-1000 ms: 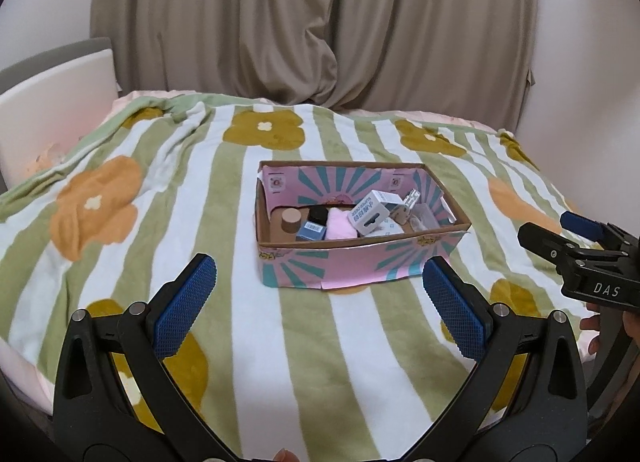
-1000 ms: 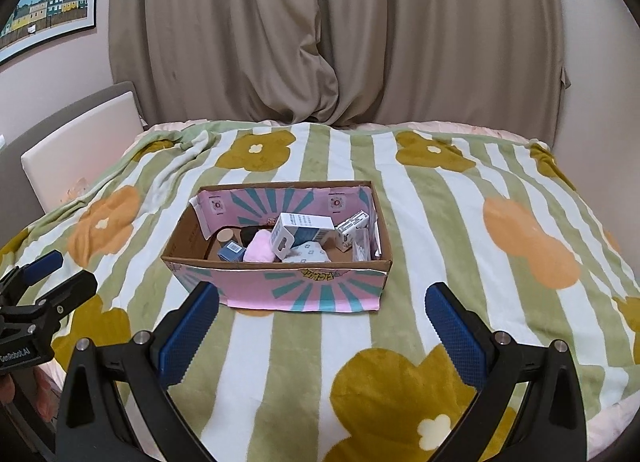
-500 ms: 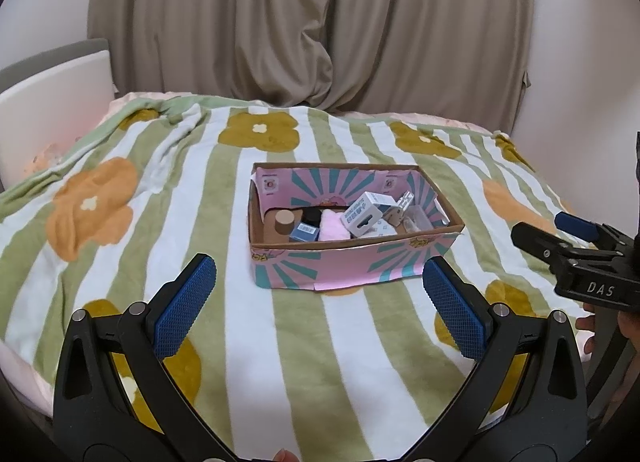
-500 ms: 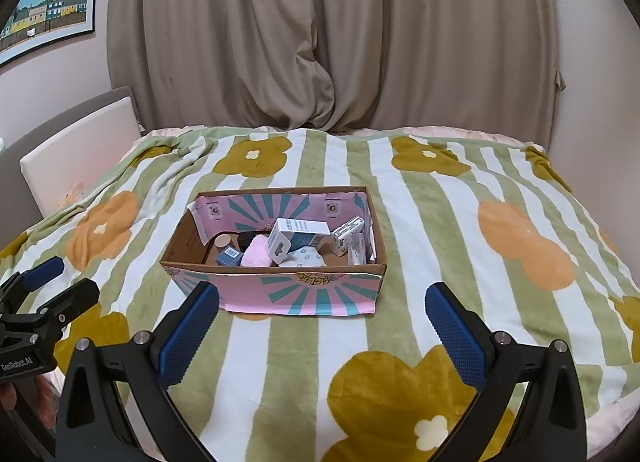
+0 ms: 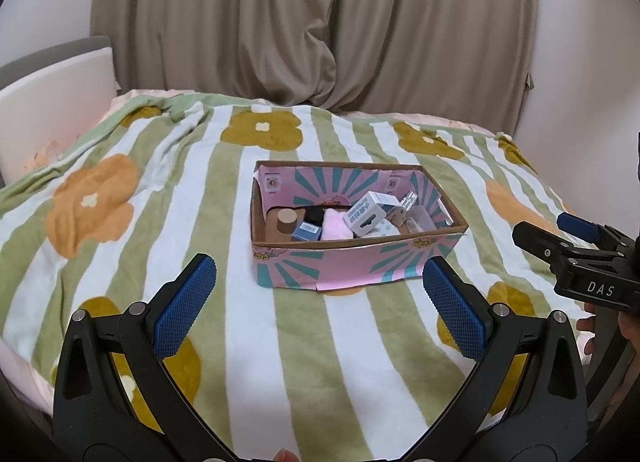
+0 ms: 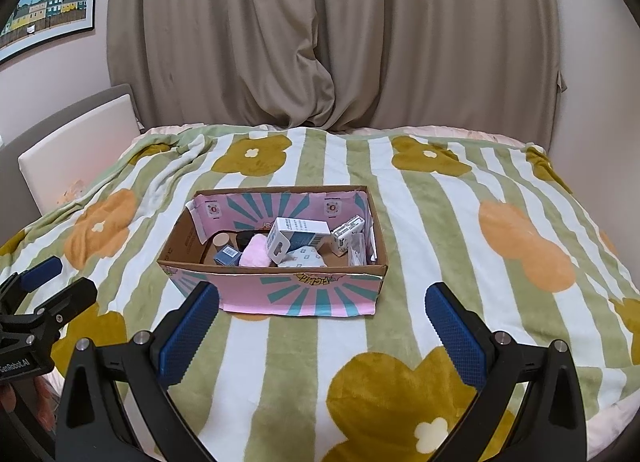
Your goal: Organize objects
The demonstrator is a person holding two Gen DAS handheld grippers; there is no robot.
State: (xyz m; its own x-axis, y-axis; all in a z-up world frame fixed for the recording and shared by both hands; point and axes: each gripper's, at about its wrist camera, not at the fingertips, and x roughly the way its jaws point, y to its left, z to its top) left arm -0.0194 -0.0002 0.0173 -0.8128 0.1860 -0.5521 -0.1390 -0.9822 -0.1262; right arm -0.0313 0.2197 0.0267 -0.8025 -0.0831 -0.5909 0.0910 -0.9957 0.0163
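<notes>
Box [image 5: 352,268] with the pink sunburst print sits mid-bed on the striped flower blanket [image 6: 420,198], stuffed with small packages. Left gripper [image 5: 318,300] and right gripper [image 6: 322,328] both hover short of it, jaws spread wide, holding nothing

Both grippers are drawing back from the box [image 5: 356,240]. In the left wrist view the box is sitting higher and smaller than a second ago, with more blanket [image 5: 248,346] showing between it and the left gripper [image 5: 320,302]. In the right wrist view the box [image 6: 276,258] is likewise shrinking away from the right gripper [image 6: 322,328], and more of the curtain [image 6: 328,34] and picture [image 6: 48,2] beyond the box is coming into view.
</notes>
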